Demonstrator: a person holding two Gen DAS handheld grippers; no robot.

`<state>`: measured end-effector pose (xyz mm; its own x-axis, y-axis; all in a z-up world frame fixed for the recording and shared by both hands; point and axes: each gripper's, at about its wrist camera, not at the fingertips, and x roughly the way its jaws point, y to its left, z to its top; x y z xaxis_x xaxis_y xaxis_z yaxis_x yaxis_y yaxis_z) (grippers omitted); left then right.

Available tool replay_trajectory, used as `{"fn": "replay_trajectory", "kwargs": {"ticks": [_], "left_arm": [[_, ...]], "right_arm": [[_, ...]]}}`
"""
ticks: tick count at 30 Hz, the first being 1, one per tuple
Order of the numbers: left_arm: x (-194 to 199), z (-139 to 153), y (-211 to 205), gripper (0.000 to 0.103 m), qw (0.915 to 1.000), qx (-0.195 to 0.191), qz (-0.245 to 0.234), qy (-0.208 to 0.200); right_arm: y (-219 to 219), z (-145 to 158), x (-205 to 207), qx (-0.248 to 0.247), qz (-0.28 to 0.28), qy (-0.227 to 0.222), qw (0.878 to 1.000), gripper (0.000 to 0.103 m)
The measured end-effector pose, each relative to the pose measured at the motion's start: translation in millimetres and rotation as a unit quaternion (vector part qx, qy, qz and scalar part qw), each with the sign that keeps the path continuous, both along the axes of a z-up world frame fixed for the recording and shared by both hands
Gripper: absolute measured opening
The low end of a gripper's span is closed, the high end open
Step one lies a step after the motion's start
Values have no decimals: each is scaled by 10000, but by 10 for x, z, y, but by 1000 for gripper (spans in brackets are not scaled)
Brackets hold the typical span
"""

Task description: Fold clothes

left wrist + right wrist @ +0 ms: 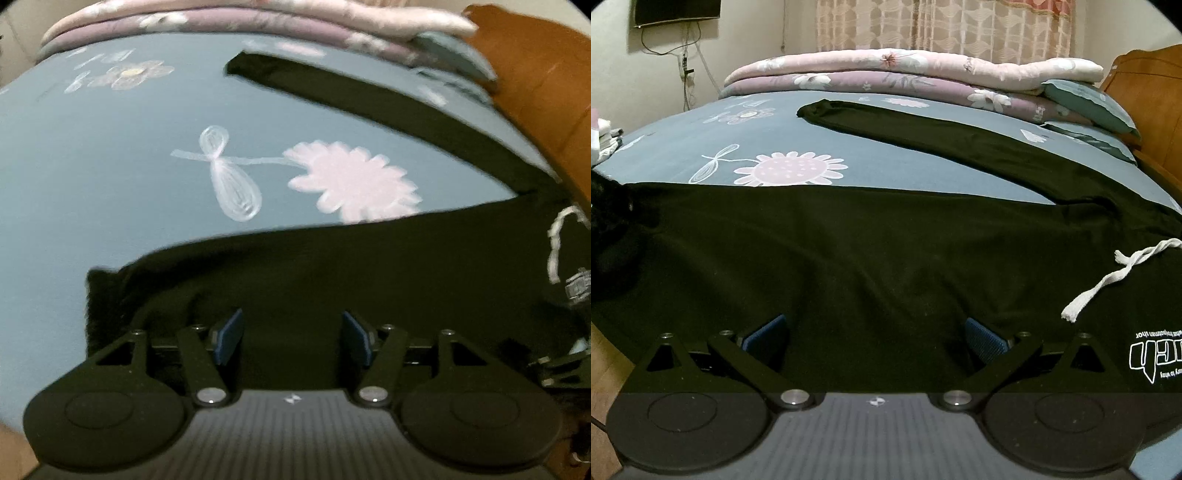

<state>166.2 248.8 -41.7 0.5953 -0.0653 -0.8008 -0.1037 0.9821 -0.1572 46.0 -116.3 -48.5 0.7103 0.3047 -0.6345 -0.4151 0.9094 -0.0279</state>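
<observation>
A pair of black trousers (pixel 332 266) (pixel 849 240) lies spread on the bed, with one leg (pixel 369 99) (pixel 923 129) stretched toward the far side. A white drawstring (pixel 1108 280) (pixel 554 243) and a white print (pixel 1152 354) mark the waist at the right. My left gripper (pixel 293 334) hovers low over the near leg by its left end, open, its blue pads (pixel 231 336) apart with only flat cloth beneath. My right gripper (pixel 877 332) stands wide open over the cloth nearer the waist; the fabric hides the tips of its pads (pixel 986 339).
The bed has a blue flowered sheet (pixel 110 166) (pixel 683 147). Folded pink and mauve quilts (pixel 886 70) (pixel 258 18) lie stacked along the far side, with a pillow (pixel 1086 99) beside them. A wooden headboard (pixel 1145 74) (pixel 535 74) stands at the right. Wooden floor (pixel 605 369) shows at the bed's near edge.
</observation>
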Motion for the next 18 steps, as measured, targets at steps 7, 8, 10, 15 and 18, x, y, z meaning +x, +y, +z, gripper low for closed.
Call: {"fn": "replay_trajectory", "kwargs": {"ticks": [7,8,10,15,18], "left_arm": [[-81,75,227,60,9972,34,738,60],[-92,96,186,60,9980,-13,627,16],[-116,114,66,61,9993,-173,329,-25],[-249,21,-164,66,9998,-82,-143,89],[-378,13,-180,68,9996,162,-110,219]], "right_arm": [[3,-4,6,4,8,-18,10000,103],[3,-5,7,5,8,-18,10000,103],[7,-9,7,5,4,-23,10000,103],[10,-15,6,10,-3,-41,10000,103],[20,-18,8,17,-8,-51,10000,103]]}}
